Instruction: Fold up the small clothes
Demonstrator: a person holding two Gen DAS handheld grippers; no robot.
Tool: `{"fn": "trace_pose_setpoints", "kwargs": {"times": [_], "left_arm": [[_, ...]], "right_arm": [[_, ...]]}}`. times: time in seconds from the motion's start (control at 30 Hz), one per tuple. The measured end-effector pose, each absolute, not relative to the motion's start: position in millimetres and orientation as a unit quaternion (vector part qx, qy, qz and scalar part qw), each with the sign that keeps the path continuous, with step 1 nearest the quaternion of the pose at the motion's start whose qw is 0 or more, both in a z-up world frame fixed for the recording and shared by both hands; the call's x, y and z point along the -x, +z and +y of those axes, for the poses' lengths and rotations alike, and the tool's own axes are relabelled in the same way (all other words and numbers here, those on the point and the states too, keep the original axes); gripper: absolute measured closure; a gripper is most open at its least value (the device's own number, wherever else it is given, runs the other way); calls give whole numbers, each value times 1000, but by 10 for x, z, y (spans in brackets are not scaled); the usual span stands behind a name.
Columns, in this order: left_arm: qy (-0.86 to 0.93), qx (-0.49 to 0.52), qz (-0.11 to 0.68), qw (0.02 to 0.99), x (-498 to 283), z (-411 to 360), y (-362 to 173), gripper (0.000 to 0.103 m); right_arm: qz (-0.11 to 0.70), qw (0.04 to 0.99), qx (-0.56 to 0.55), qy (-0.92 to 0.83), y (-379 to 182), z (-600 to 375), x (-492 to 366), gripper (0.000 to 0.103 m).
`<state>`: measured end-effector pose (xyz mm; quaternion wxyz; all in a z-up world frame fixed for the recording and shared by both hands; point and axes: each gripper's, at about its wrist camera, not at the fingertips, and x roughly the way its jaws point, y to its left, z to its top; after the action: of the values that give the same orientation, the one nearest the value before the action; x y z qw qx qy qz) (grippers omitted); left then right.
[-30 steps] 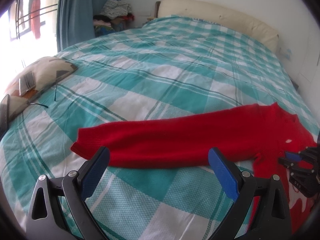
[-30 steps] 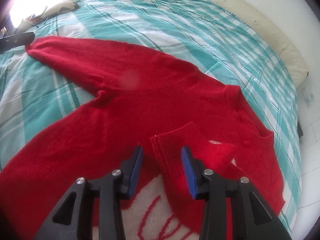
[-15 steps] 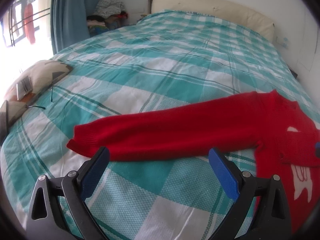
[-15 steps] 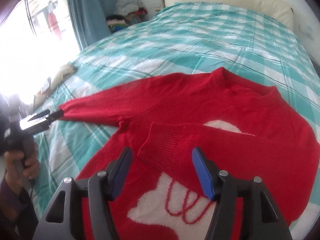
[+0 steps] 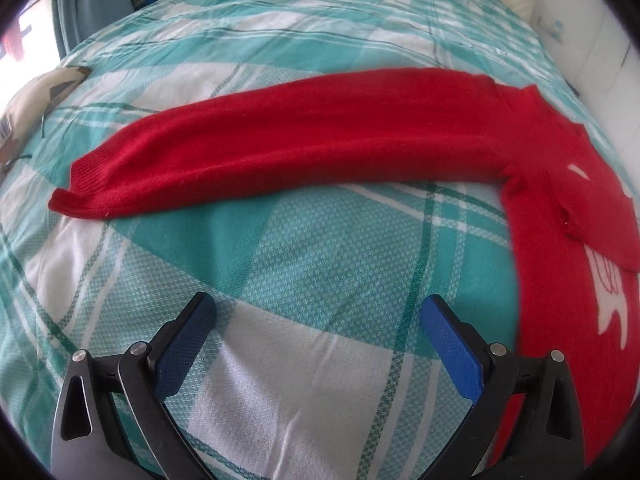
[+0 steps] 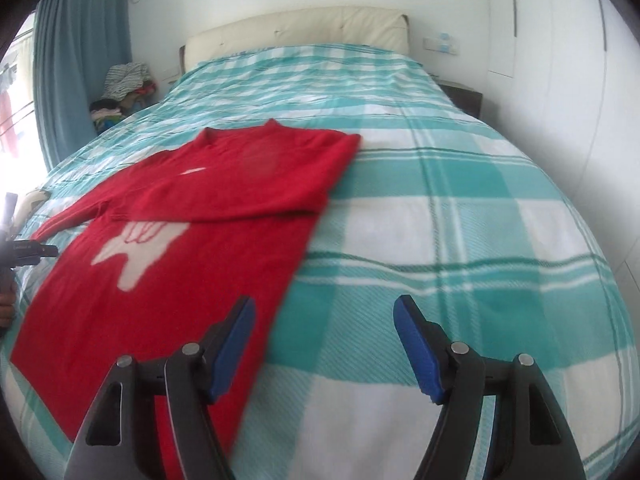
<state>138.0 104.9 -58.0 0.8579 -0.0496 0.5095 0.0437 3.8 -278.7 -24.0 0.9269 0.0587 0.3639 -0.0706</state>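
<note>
A bed (image 6: 460,240) fills most of both views, spread with a teal and white checked cover (image 5: 300,264). In the right wrist view a cream padded headboard (image 6: 296,32) runs along the top centre against a white wall. At the upper left hangs a blue curtain (image 6: 80,48), bright daylight showing beside it. Just right of the curtain sits a heap of mixed clothes (image 6: 124,88). White wardrobe doors (image 6: 560,40) take up the right edge, with a dark bedside unit (image 6: 464,98) beside the bed's far corner. In the left wrist view a patterned cushion (image 5: 40,96) lies at the left edge.
</note>
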Motion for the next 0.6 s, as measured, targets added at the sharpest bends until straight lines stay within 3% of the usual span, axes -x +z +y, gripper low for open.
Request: {"fn": "trace_pose_setpoints", "kwargs": {"times": [0.1, 0.17, 0.6], "left_arm": [[46, 37, 507, 860, -1369, 1020, -600, 0], [43, 38, 502, 863, -1359, 1036, -604, 0], [48, 13, 499, 865, -1364, 994, -629, 0]], "right_arm": [[347, 927, -113, -90, -172, -2967, -24, 32], [334, 928, -127, -109, -164, -3035, -6, 26], [374, 906, -140, -137, -436, -3114, -60, 22]]}}
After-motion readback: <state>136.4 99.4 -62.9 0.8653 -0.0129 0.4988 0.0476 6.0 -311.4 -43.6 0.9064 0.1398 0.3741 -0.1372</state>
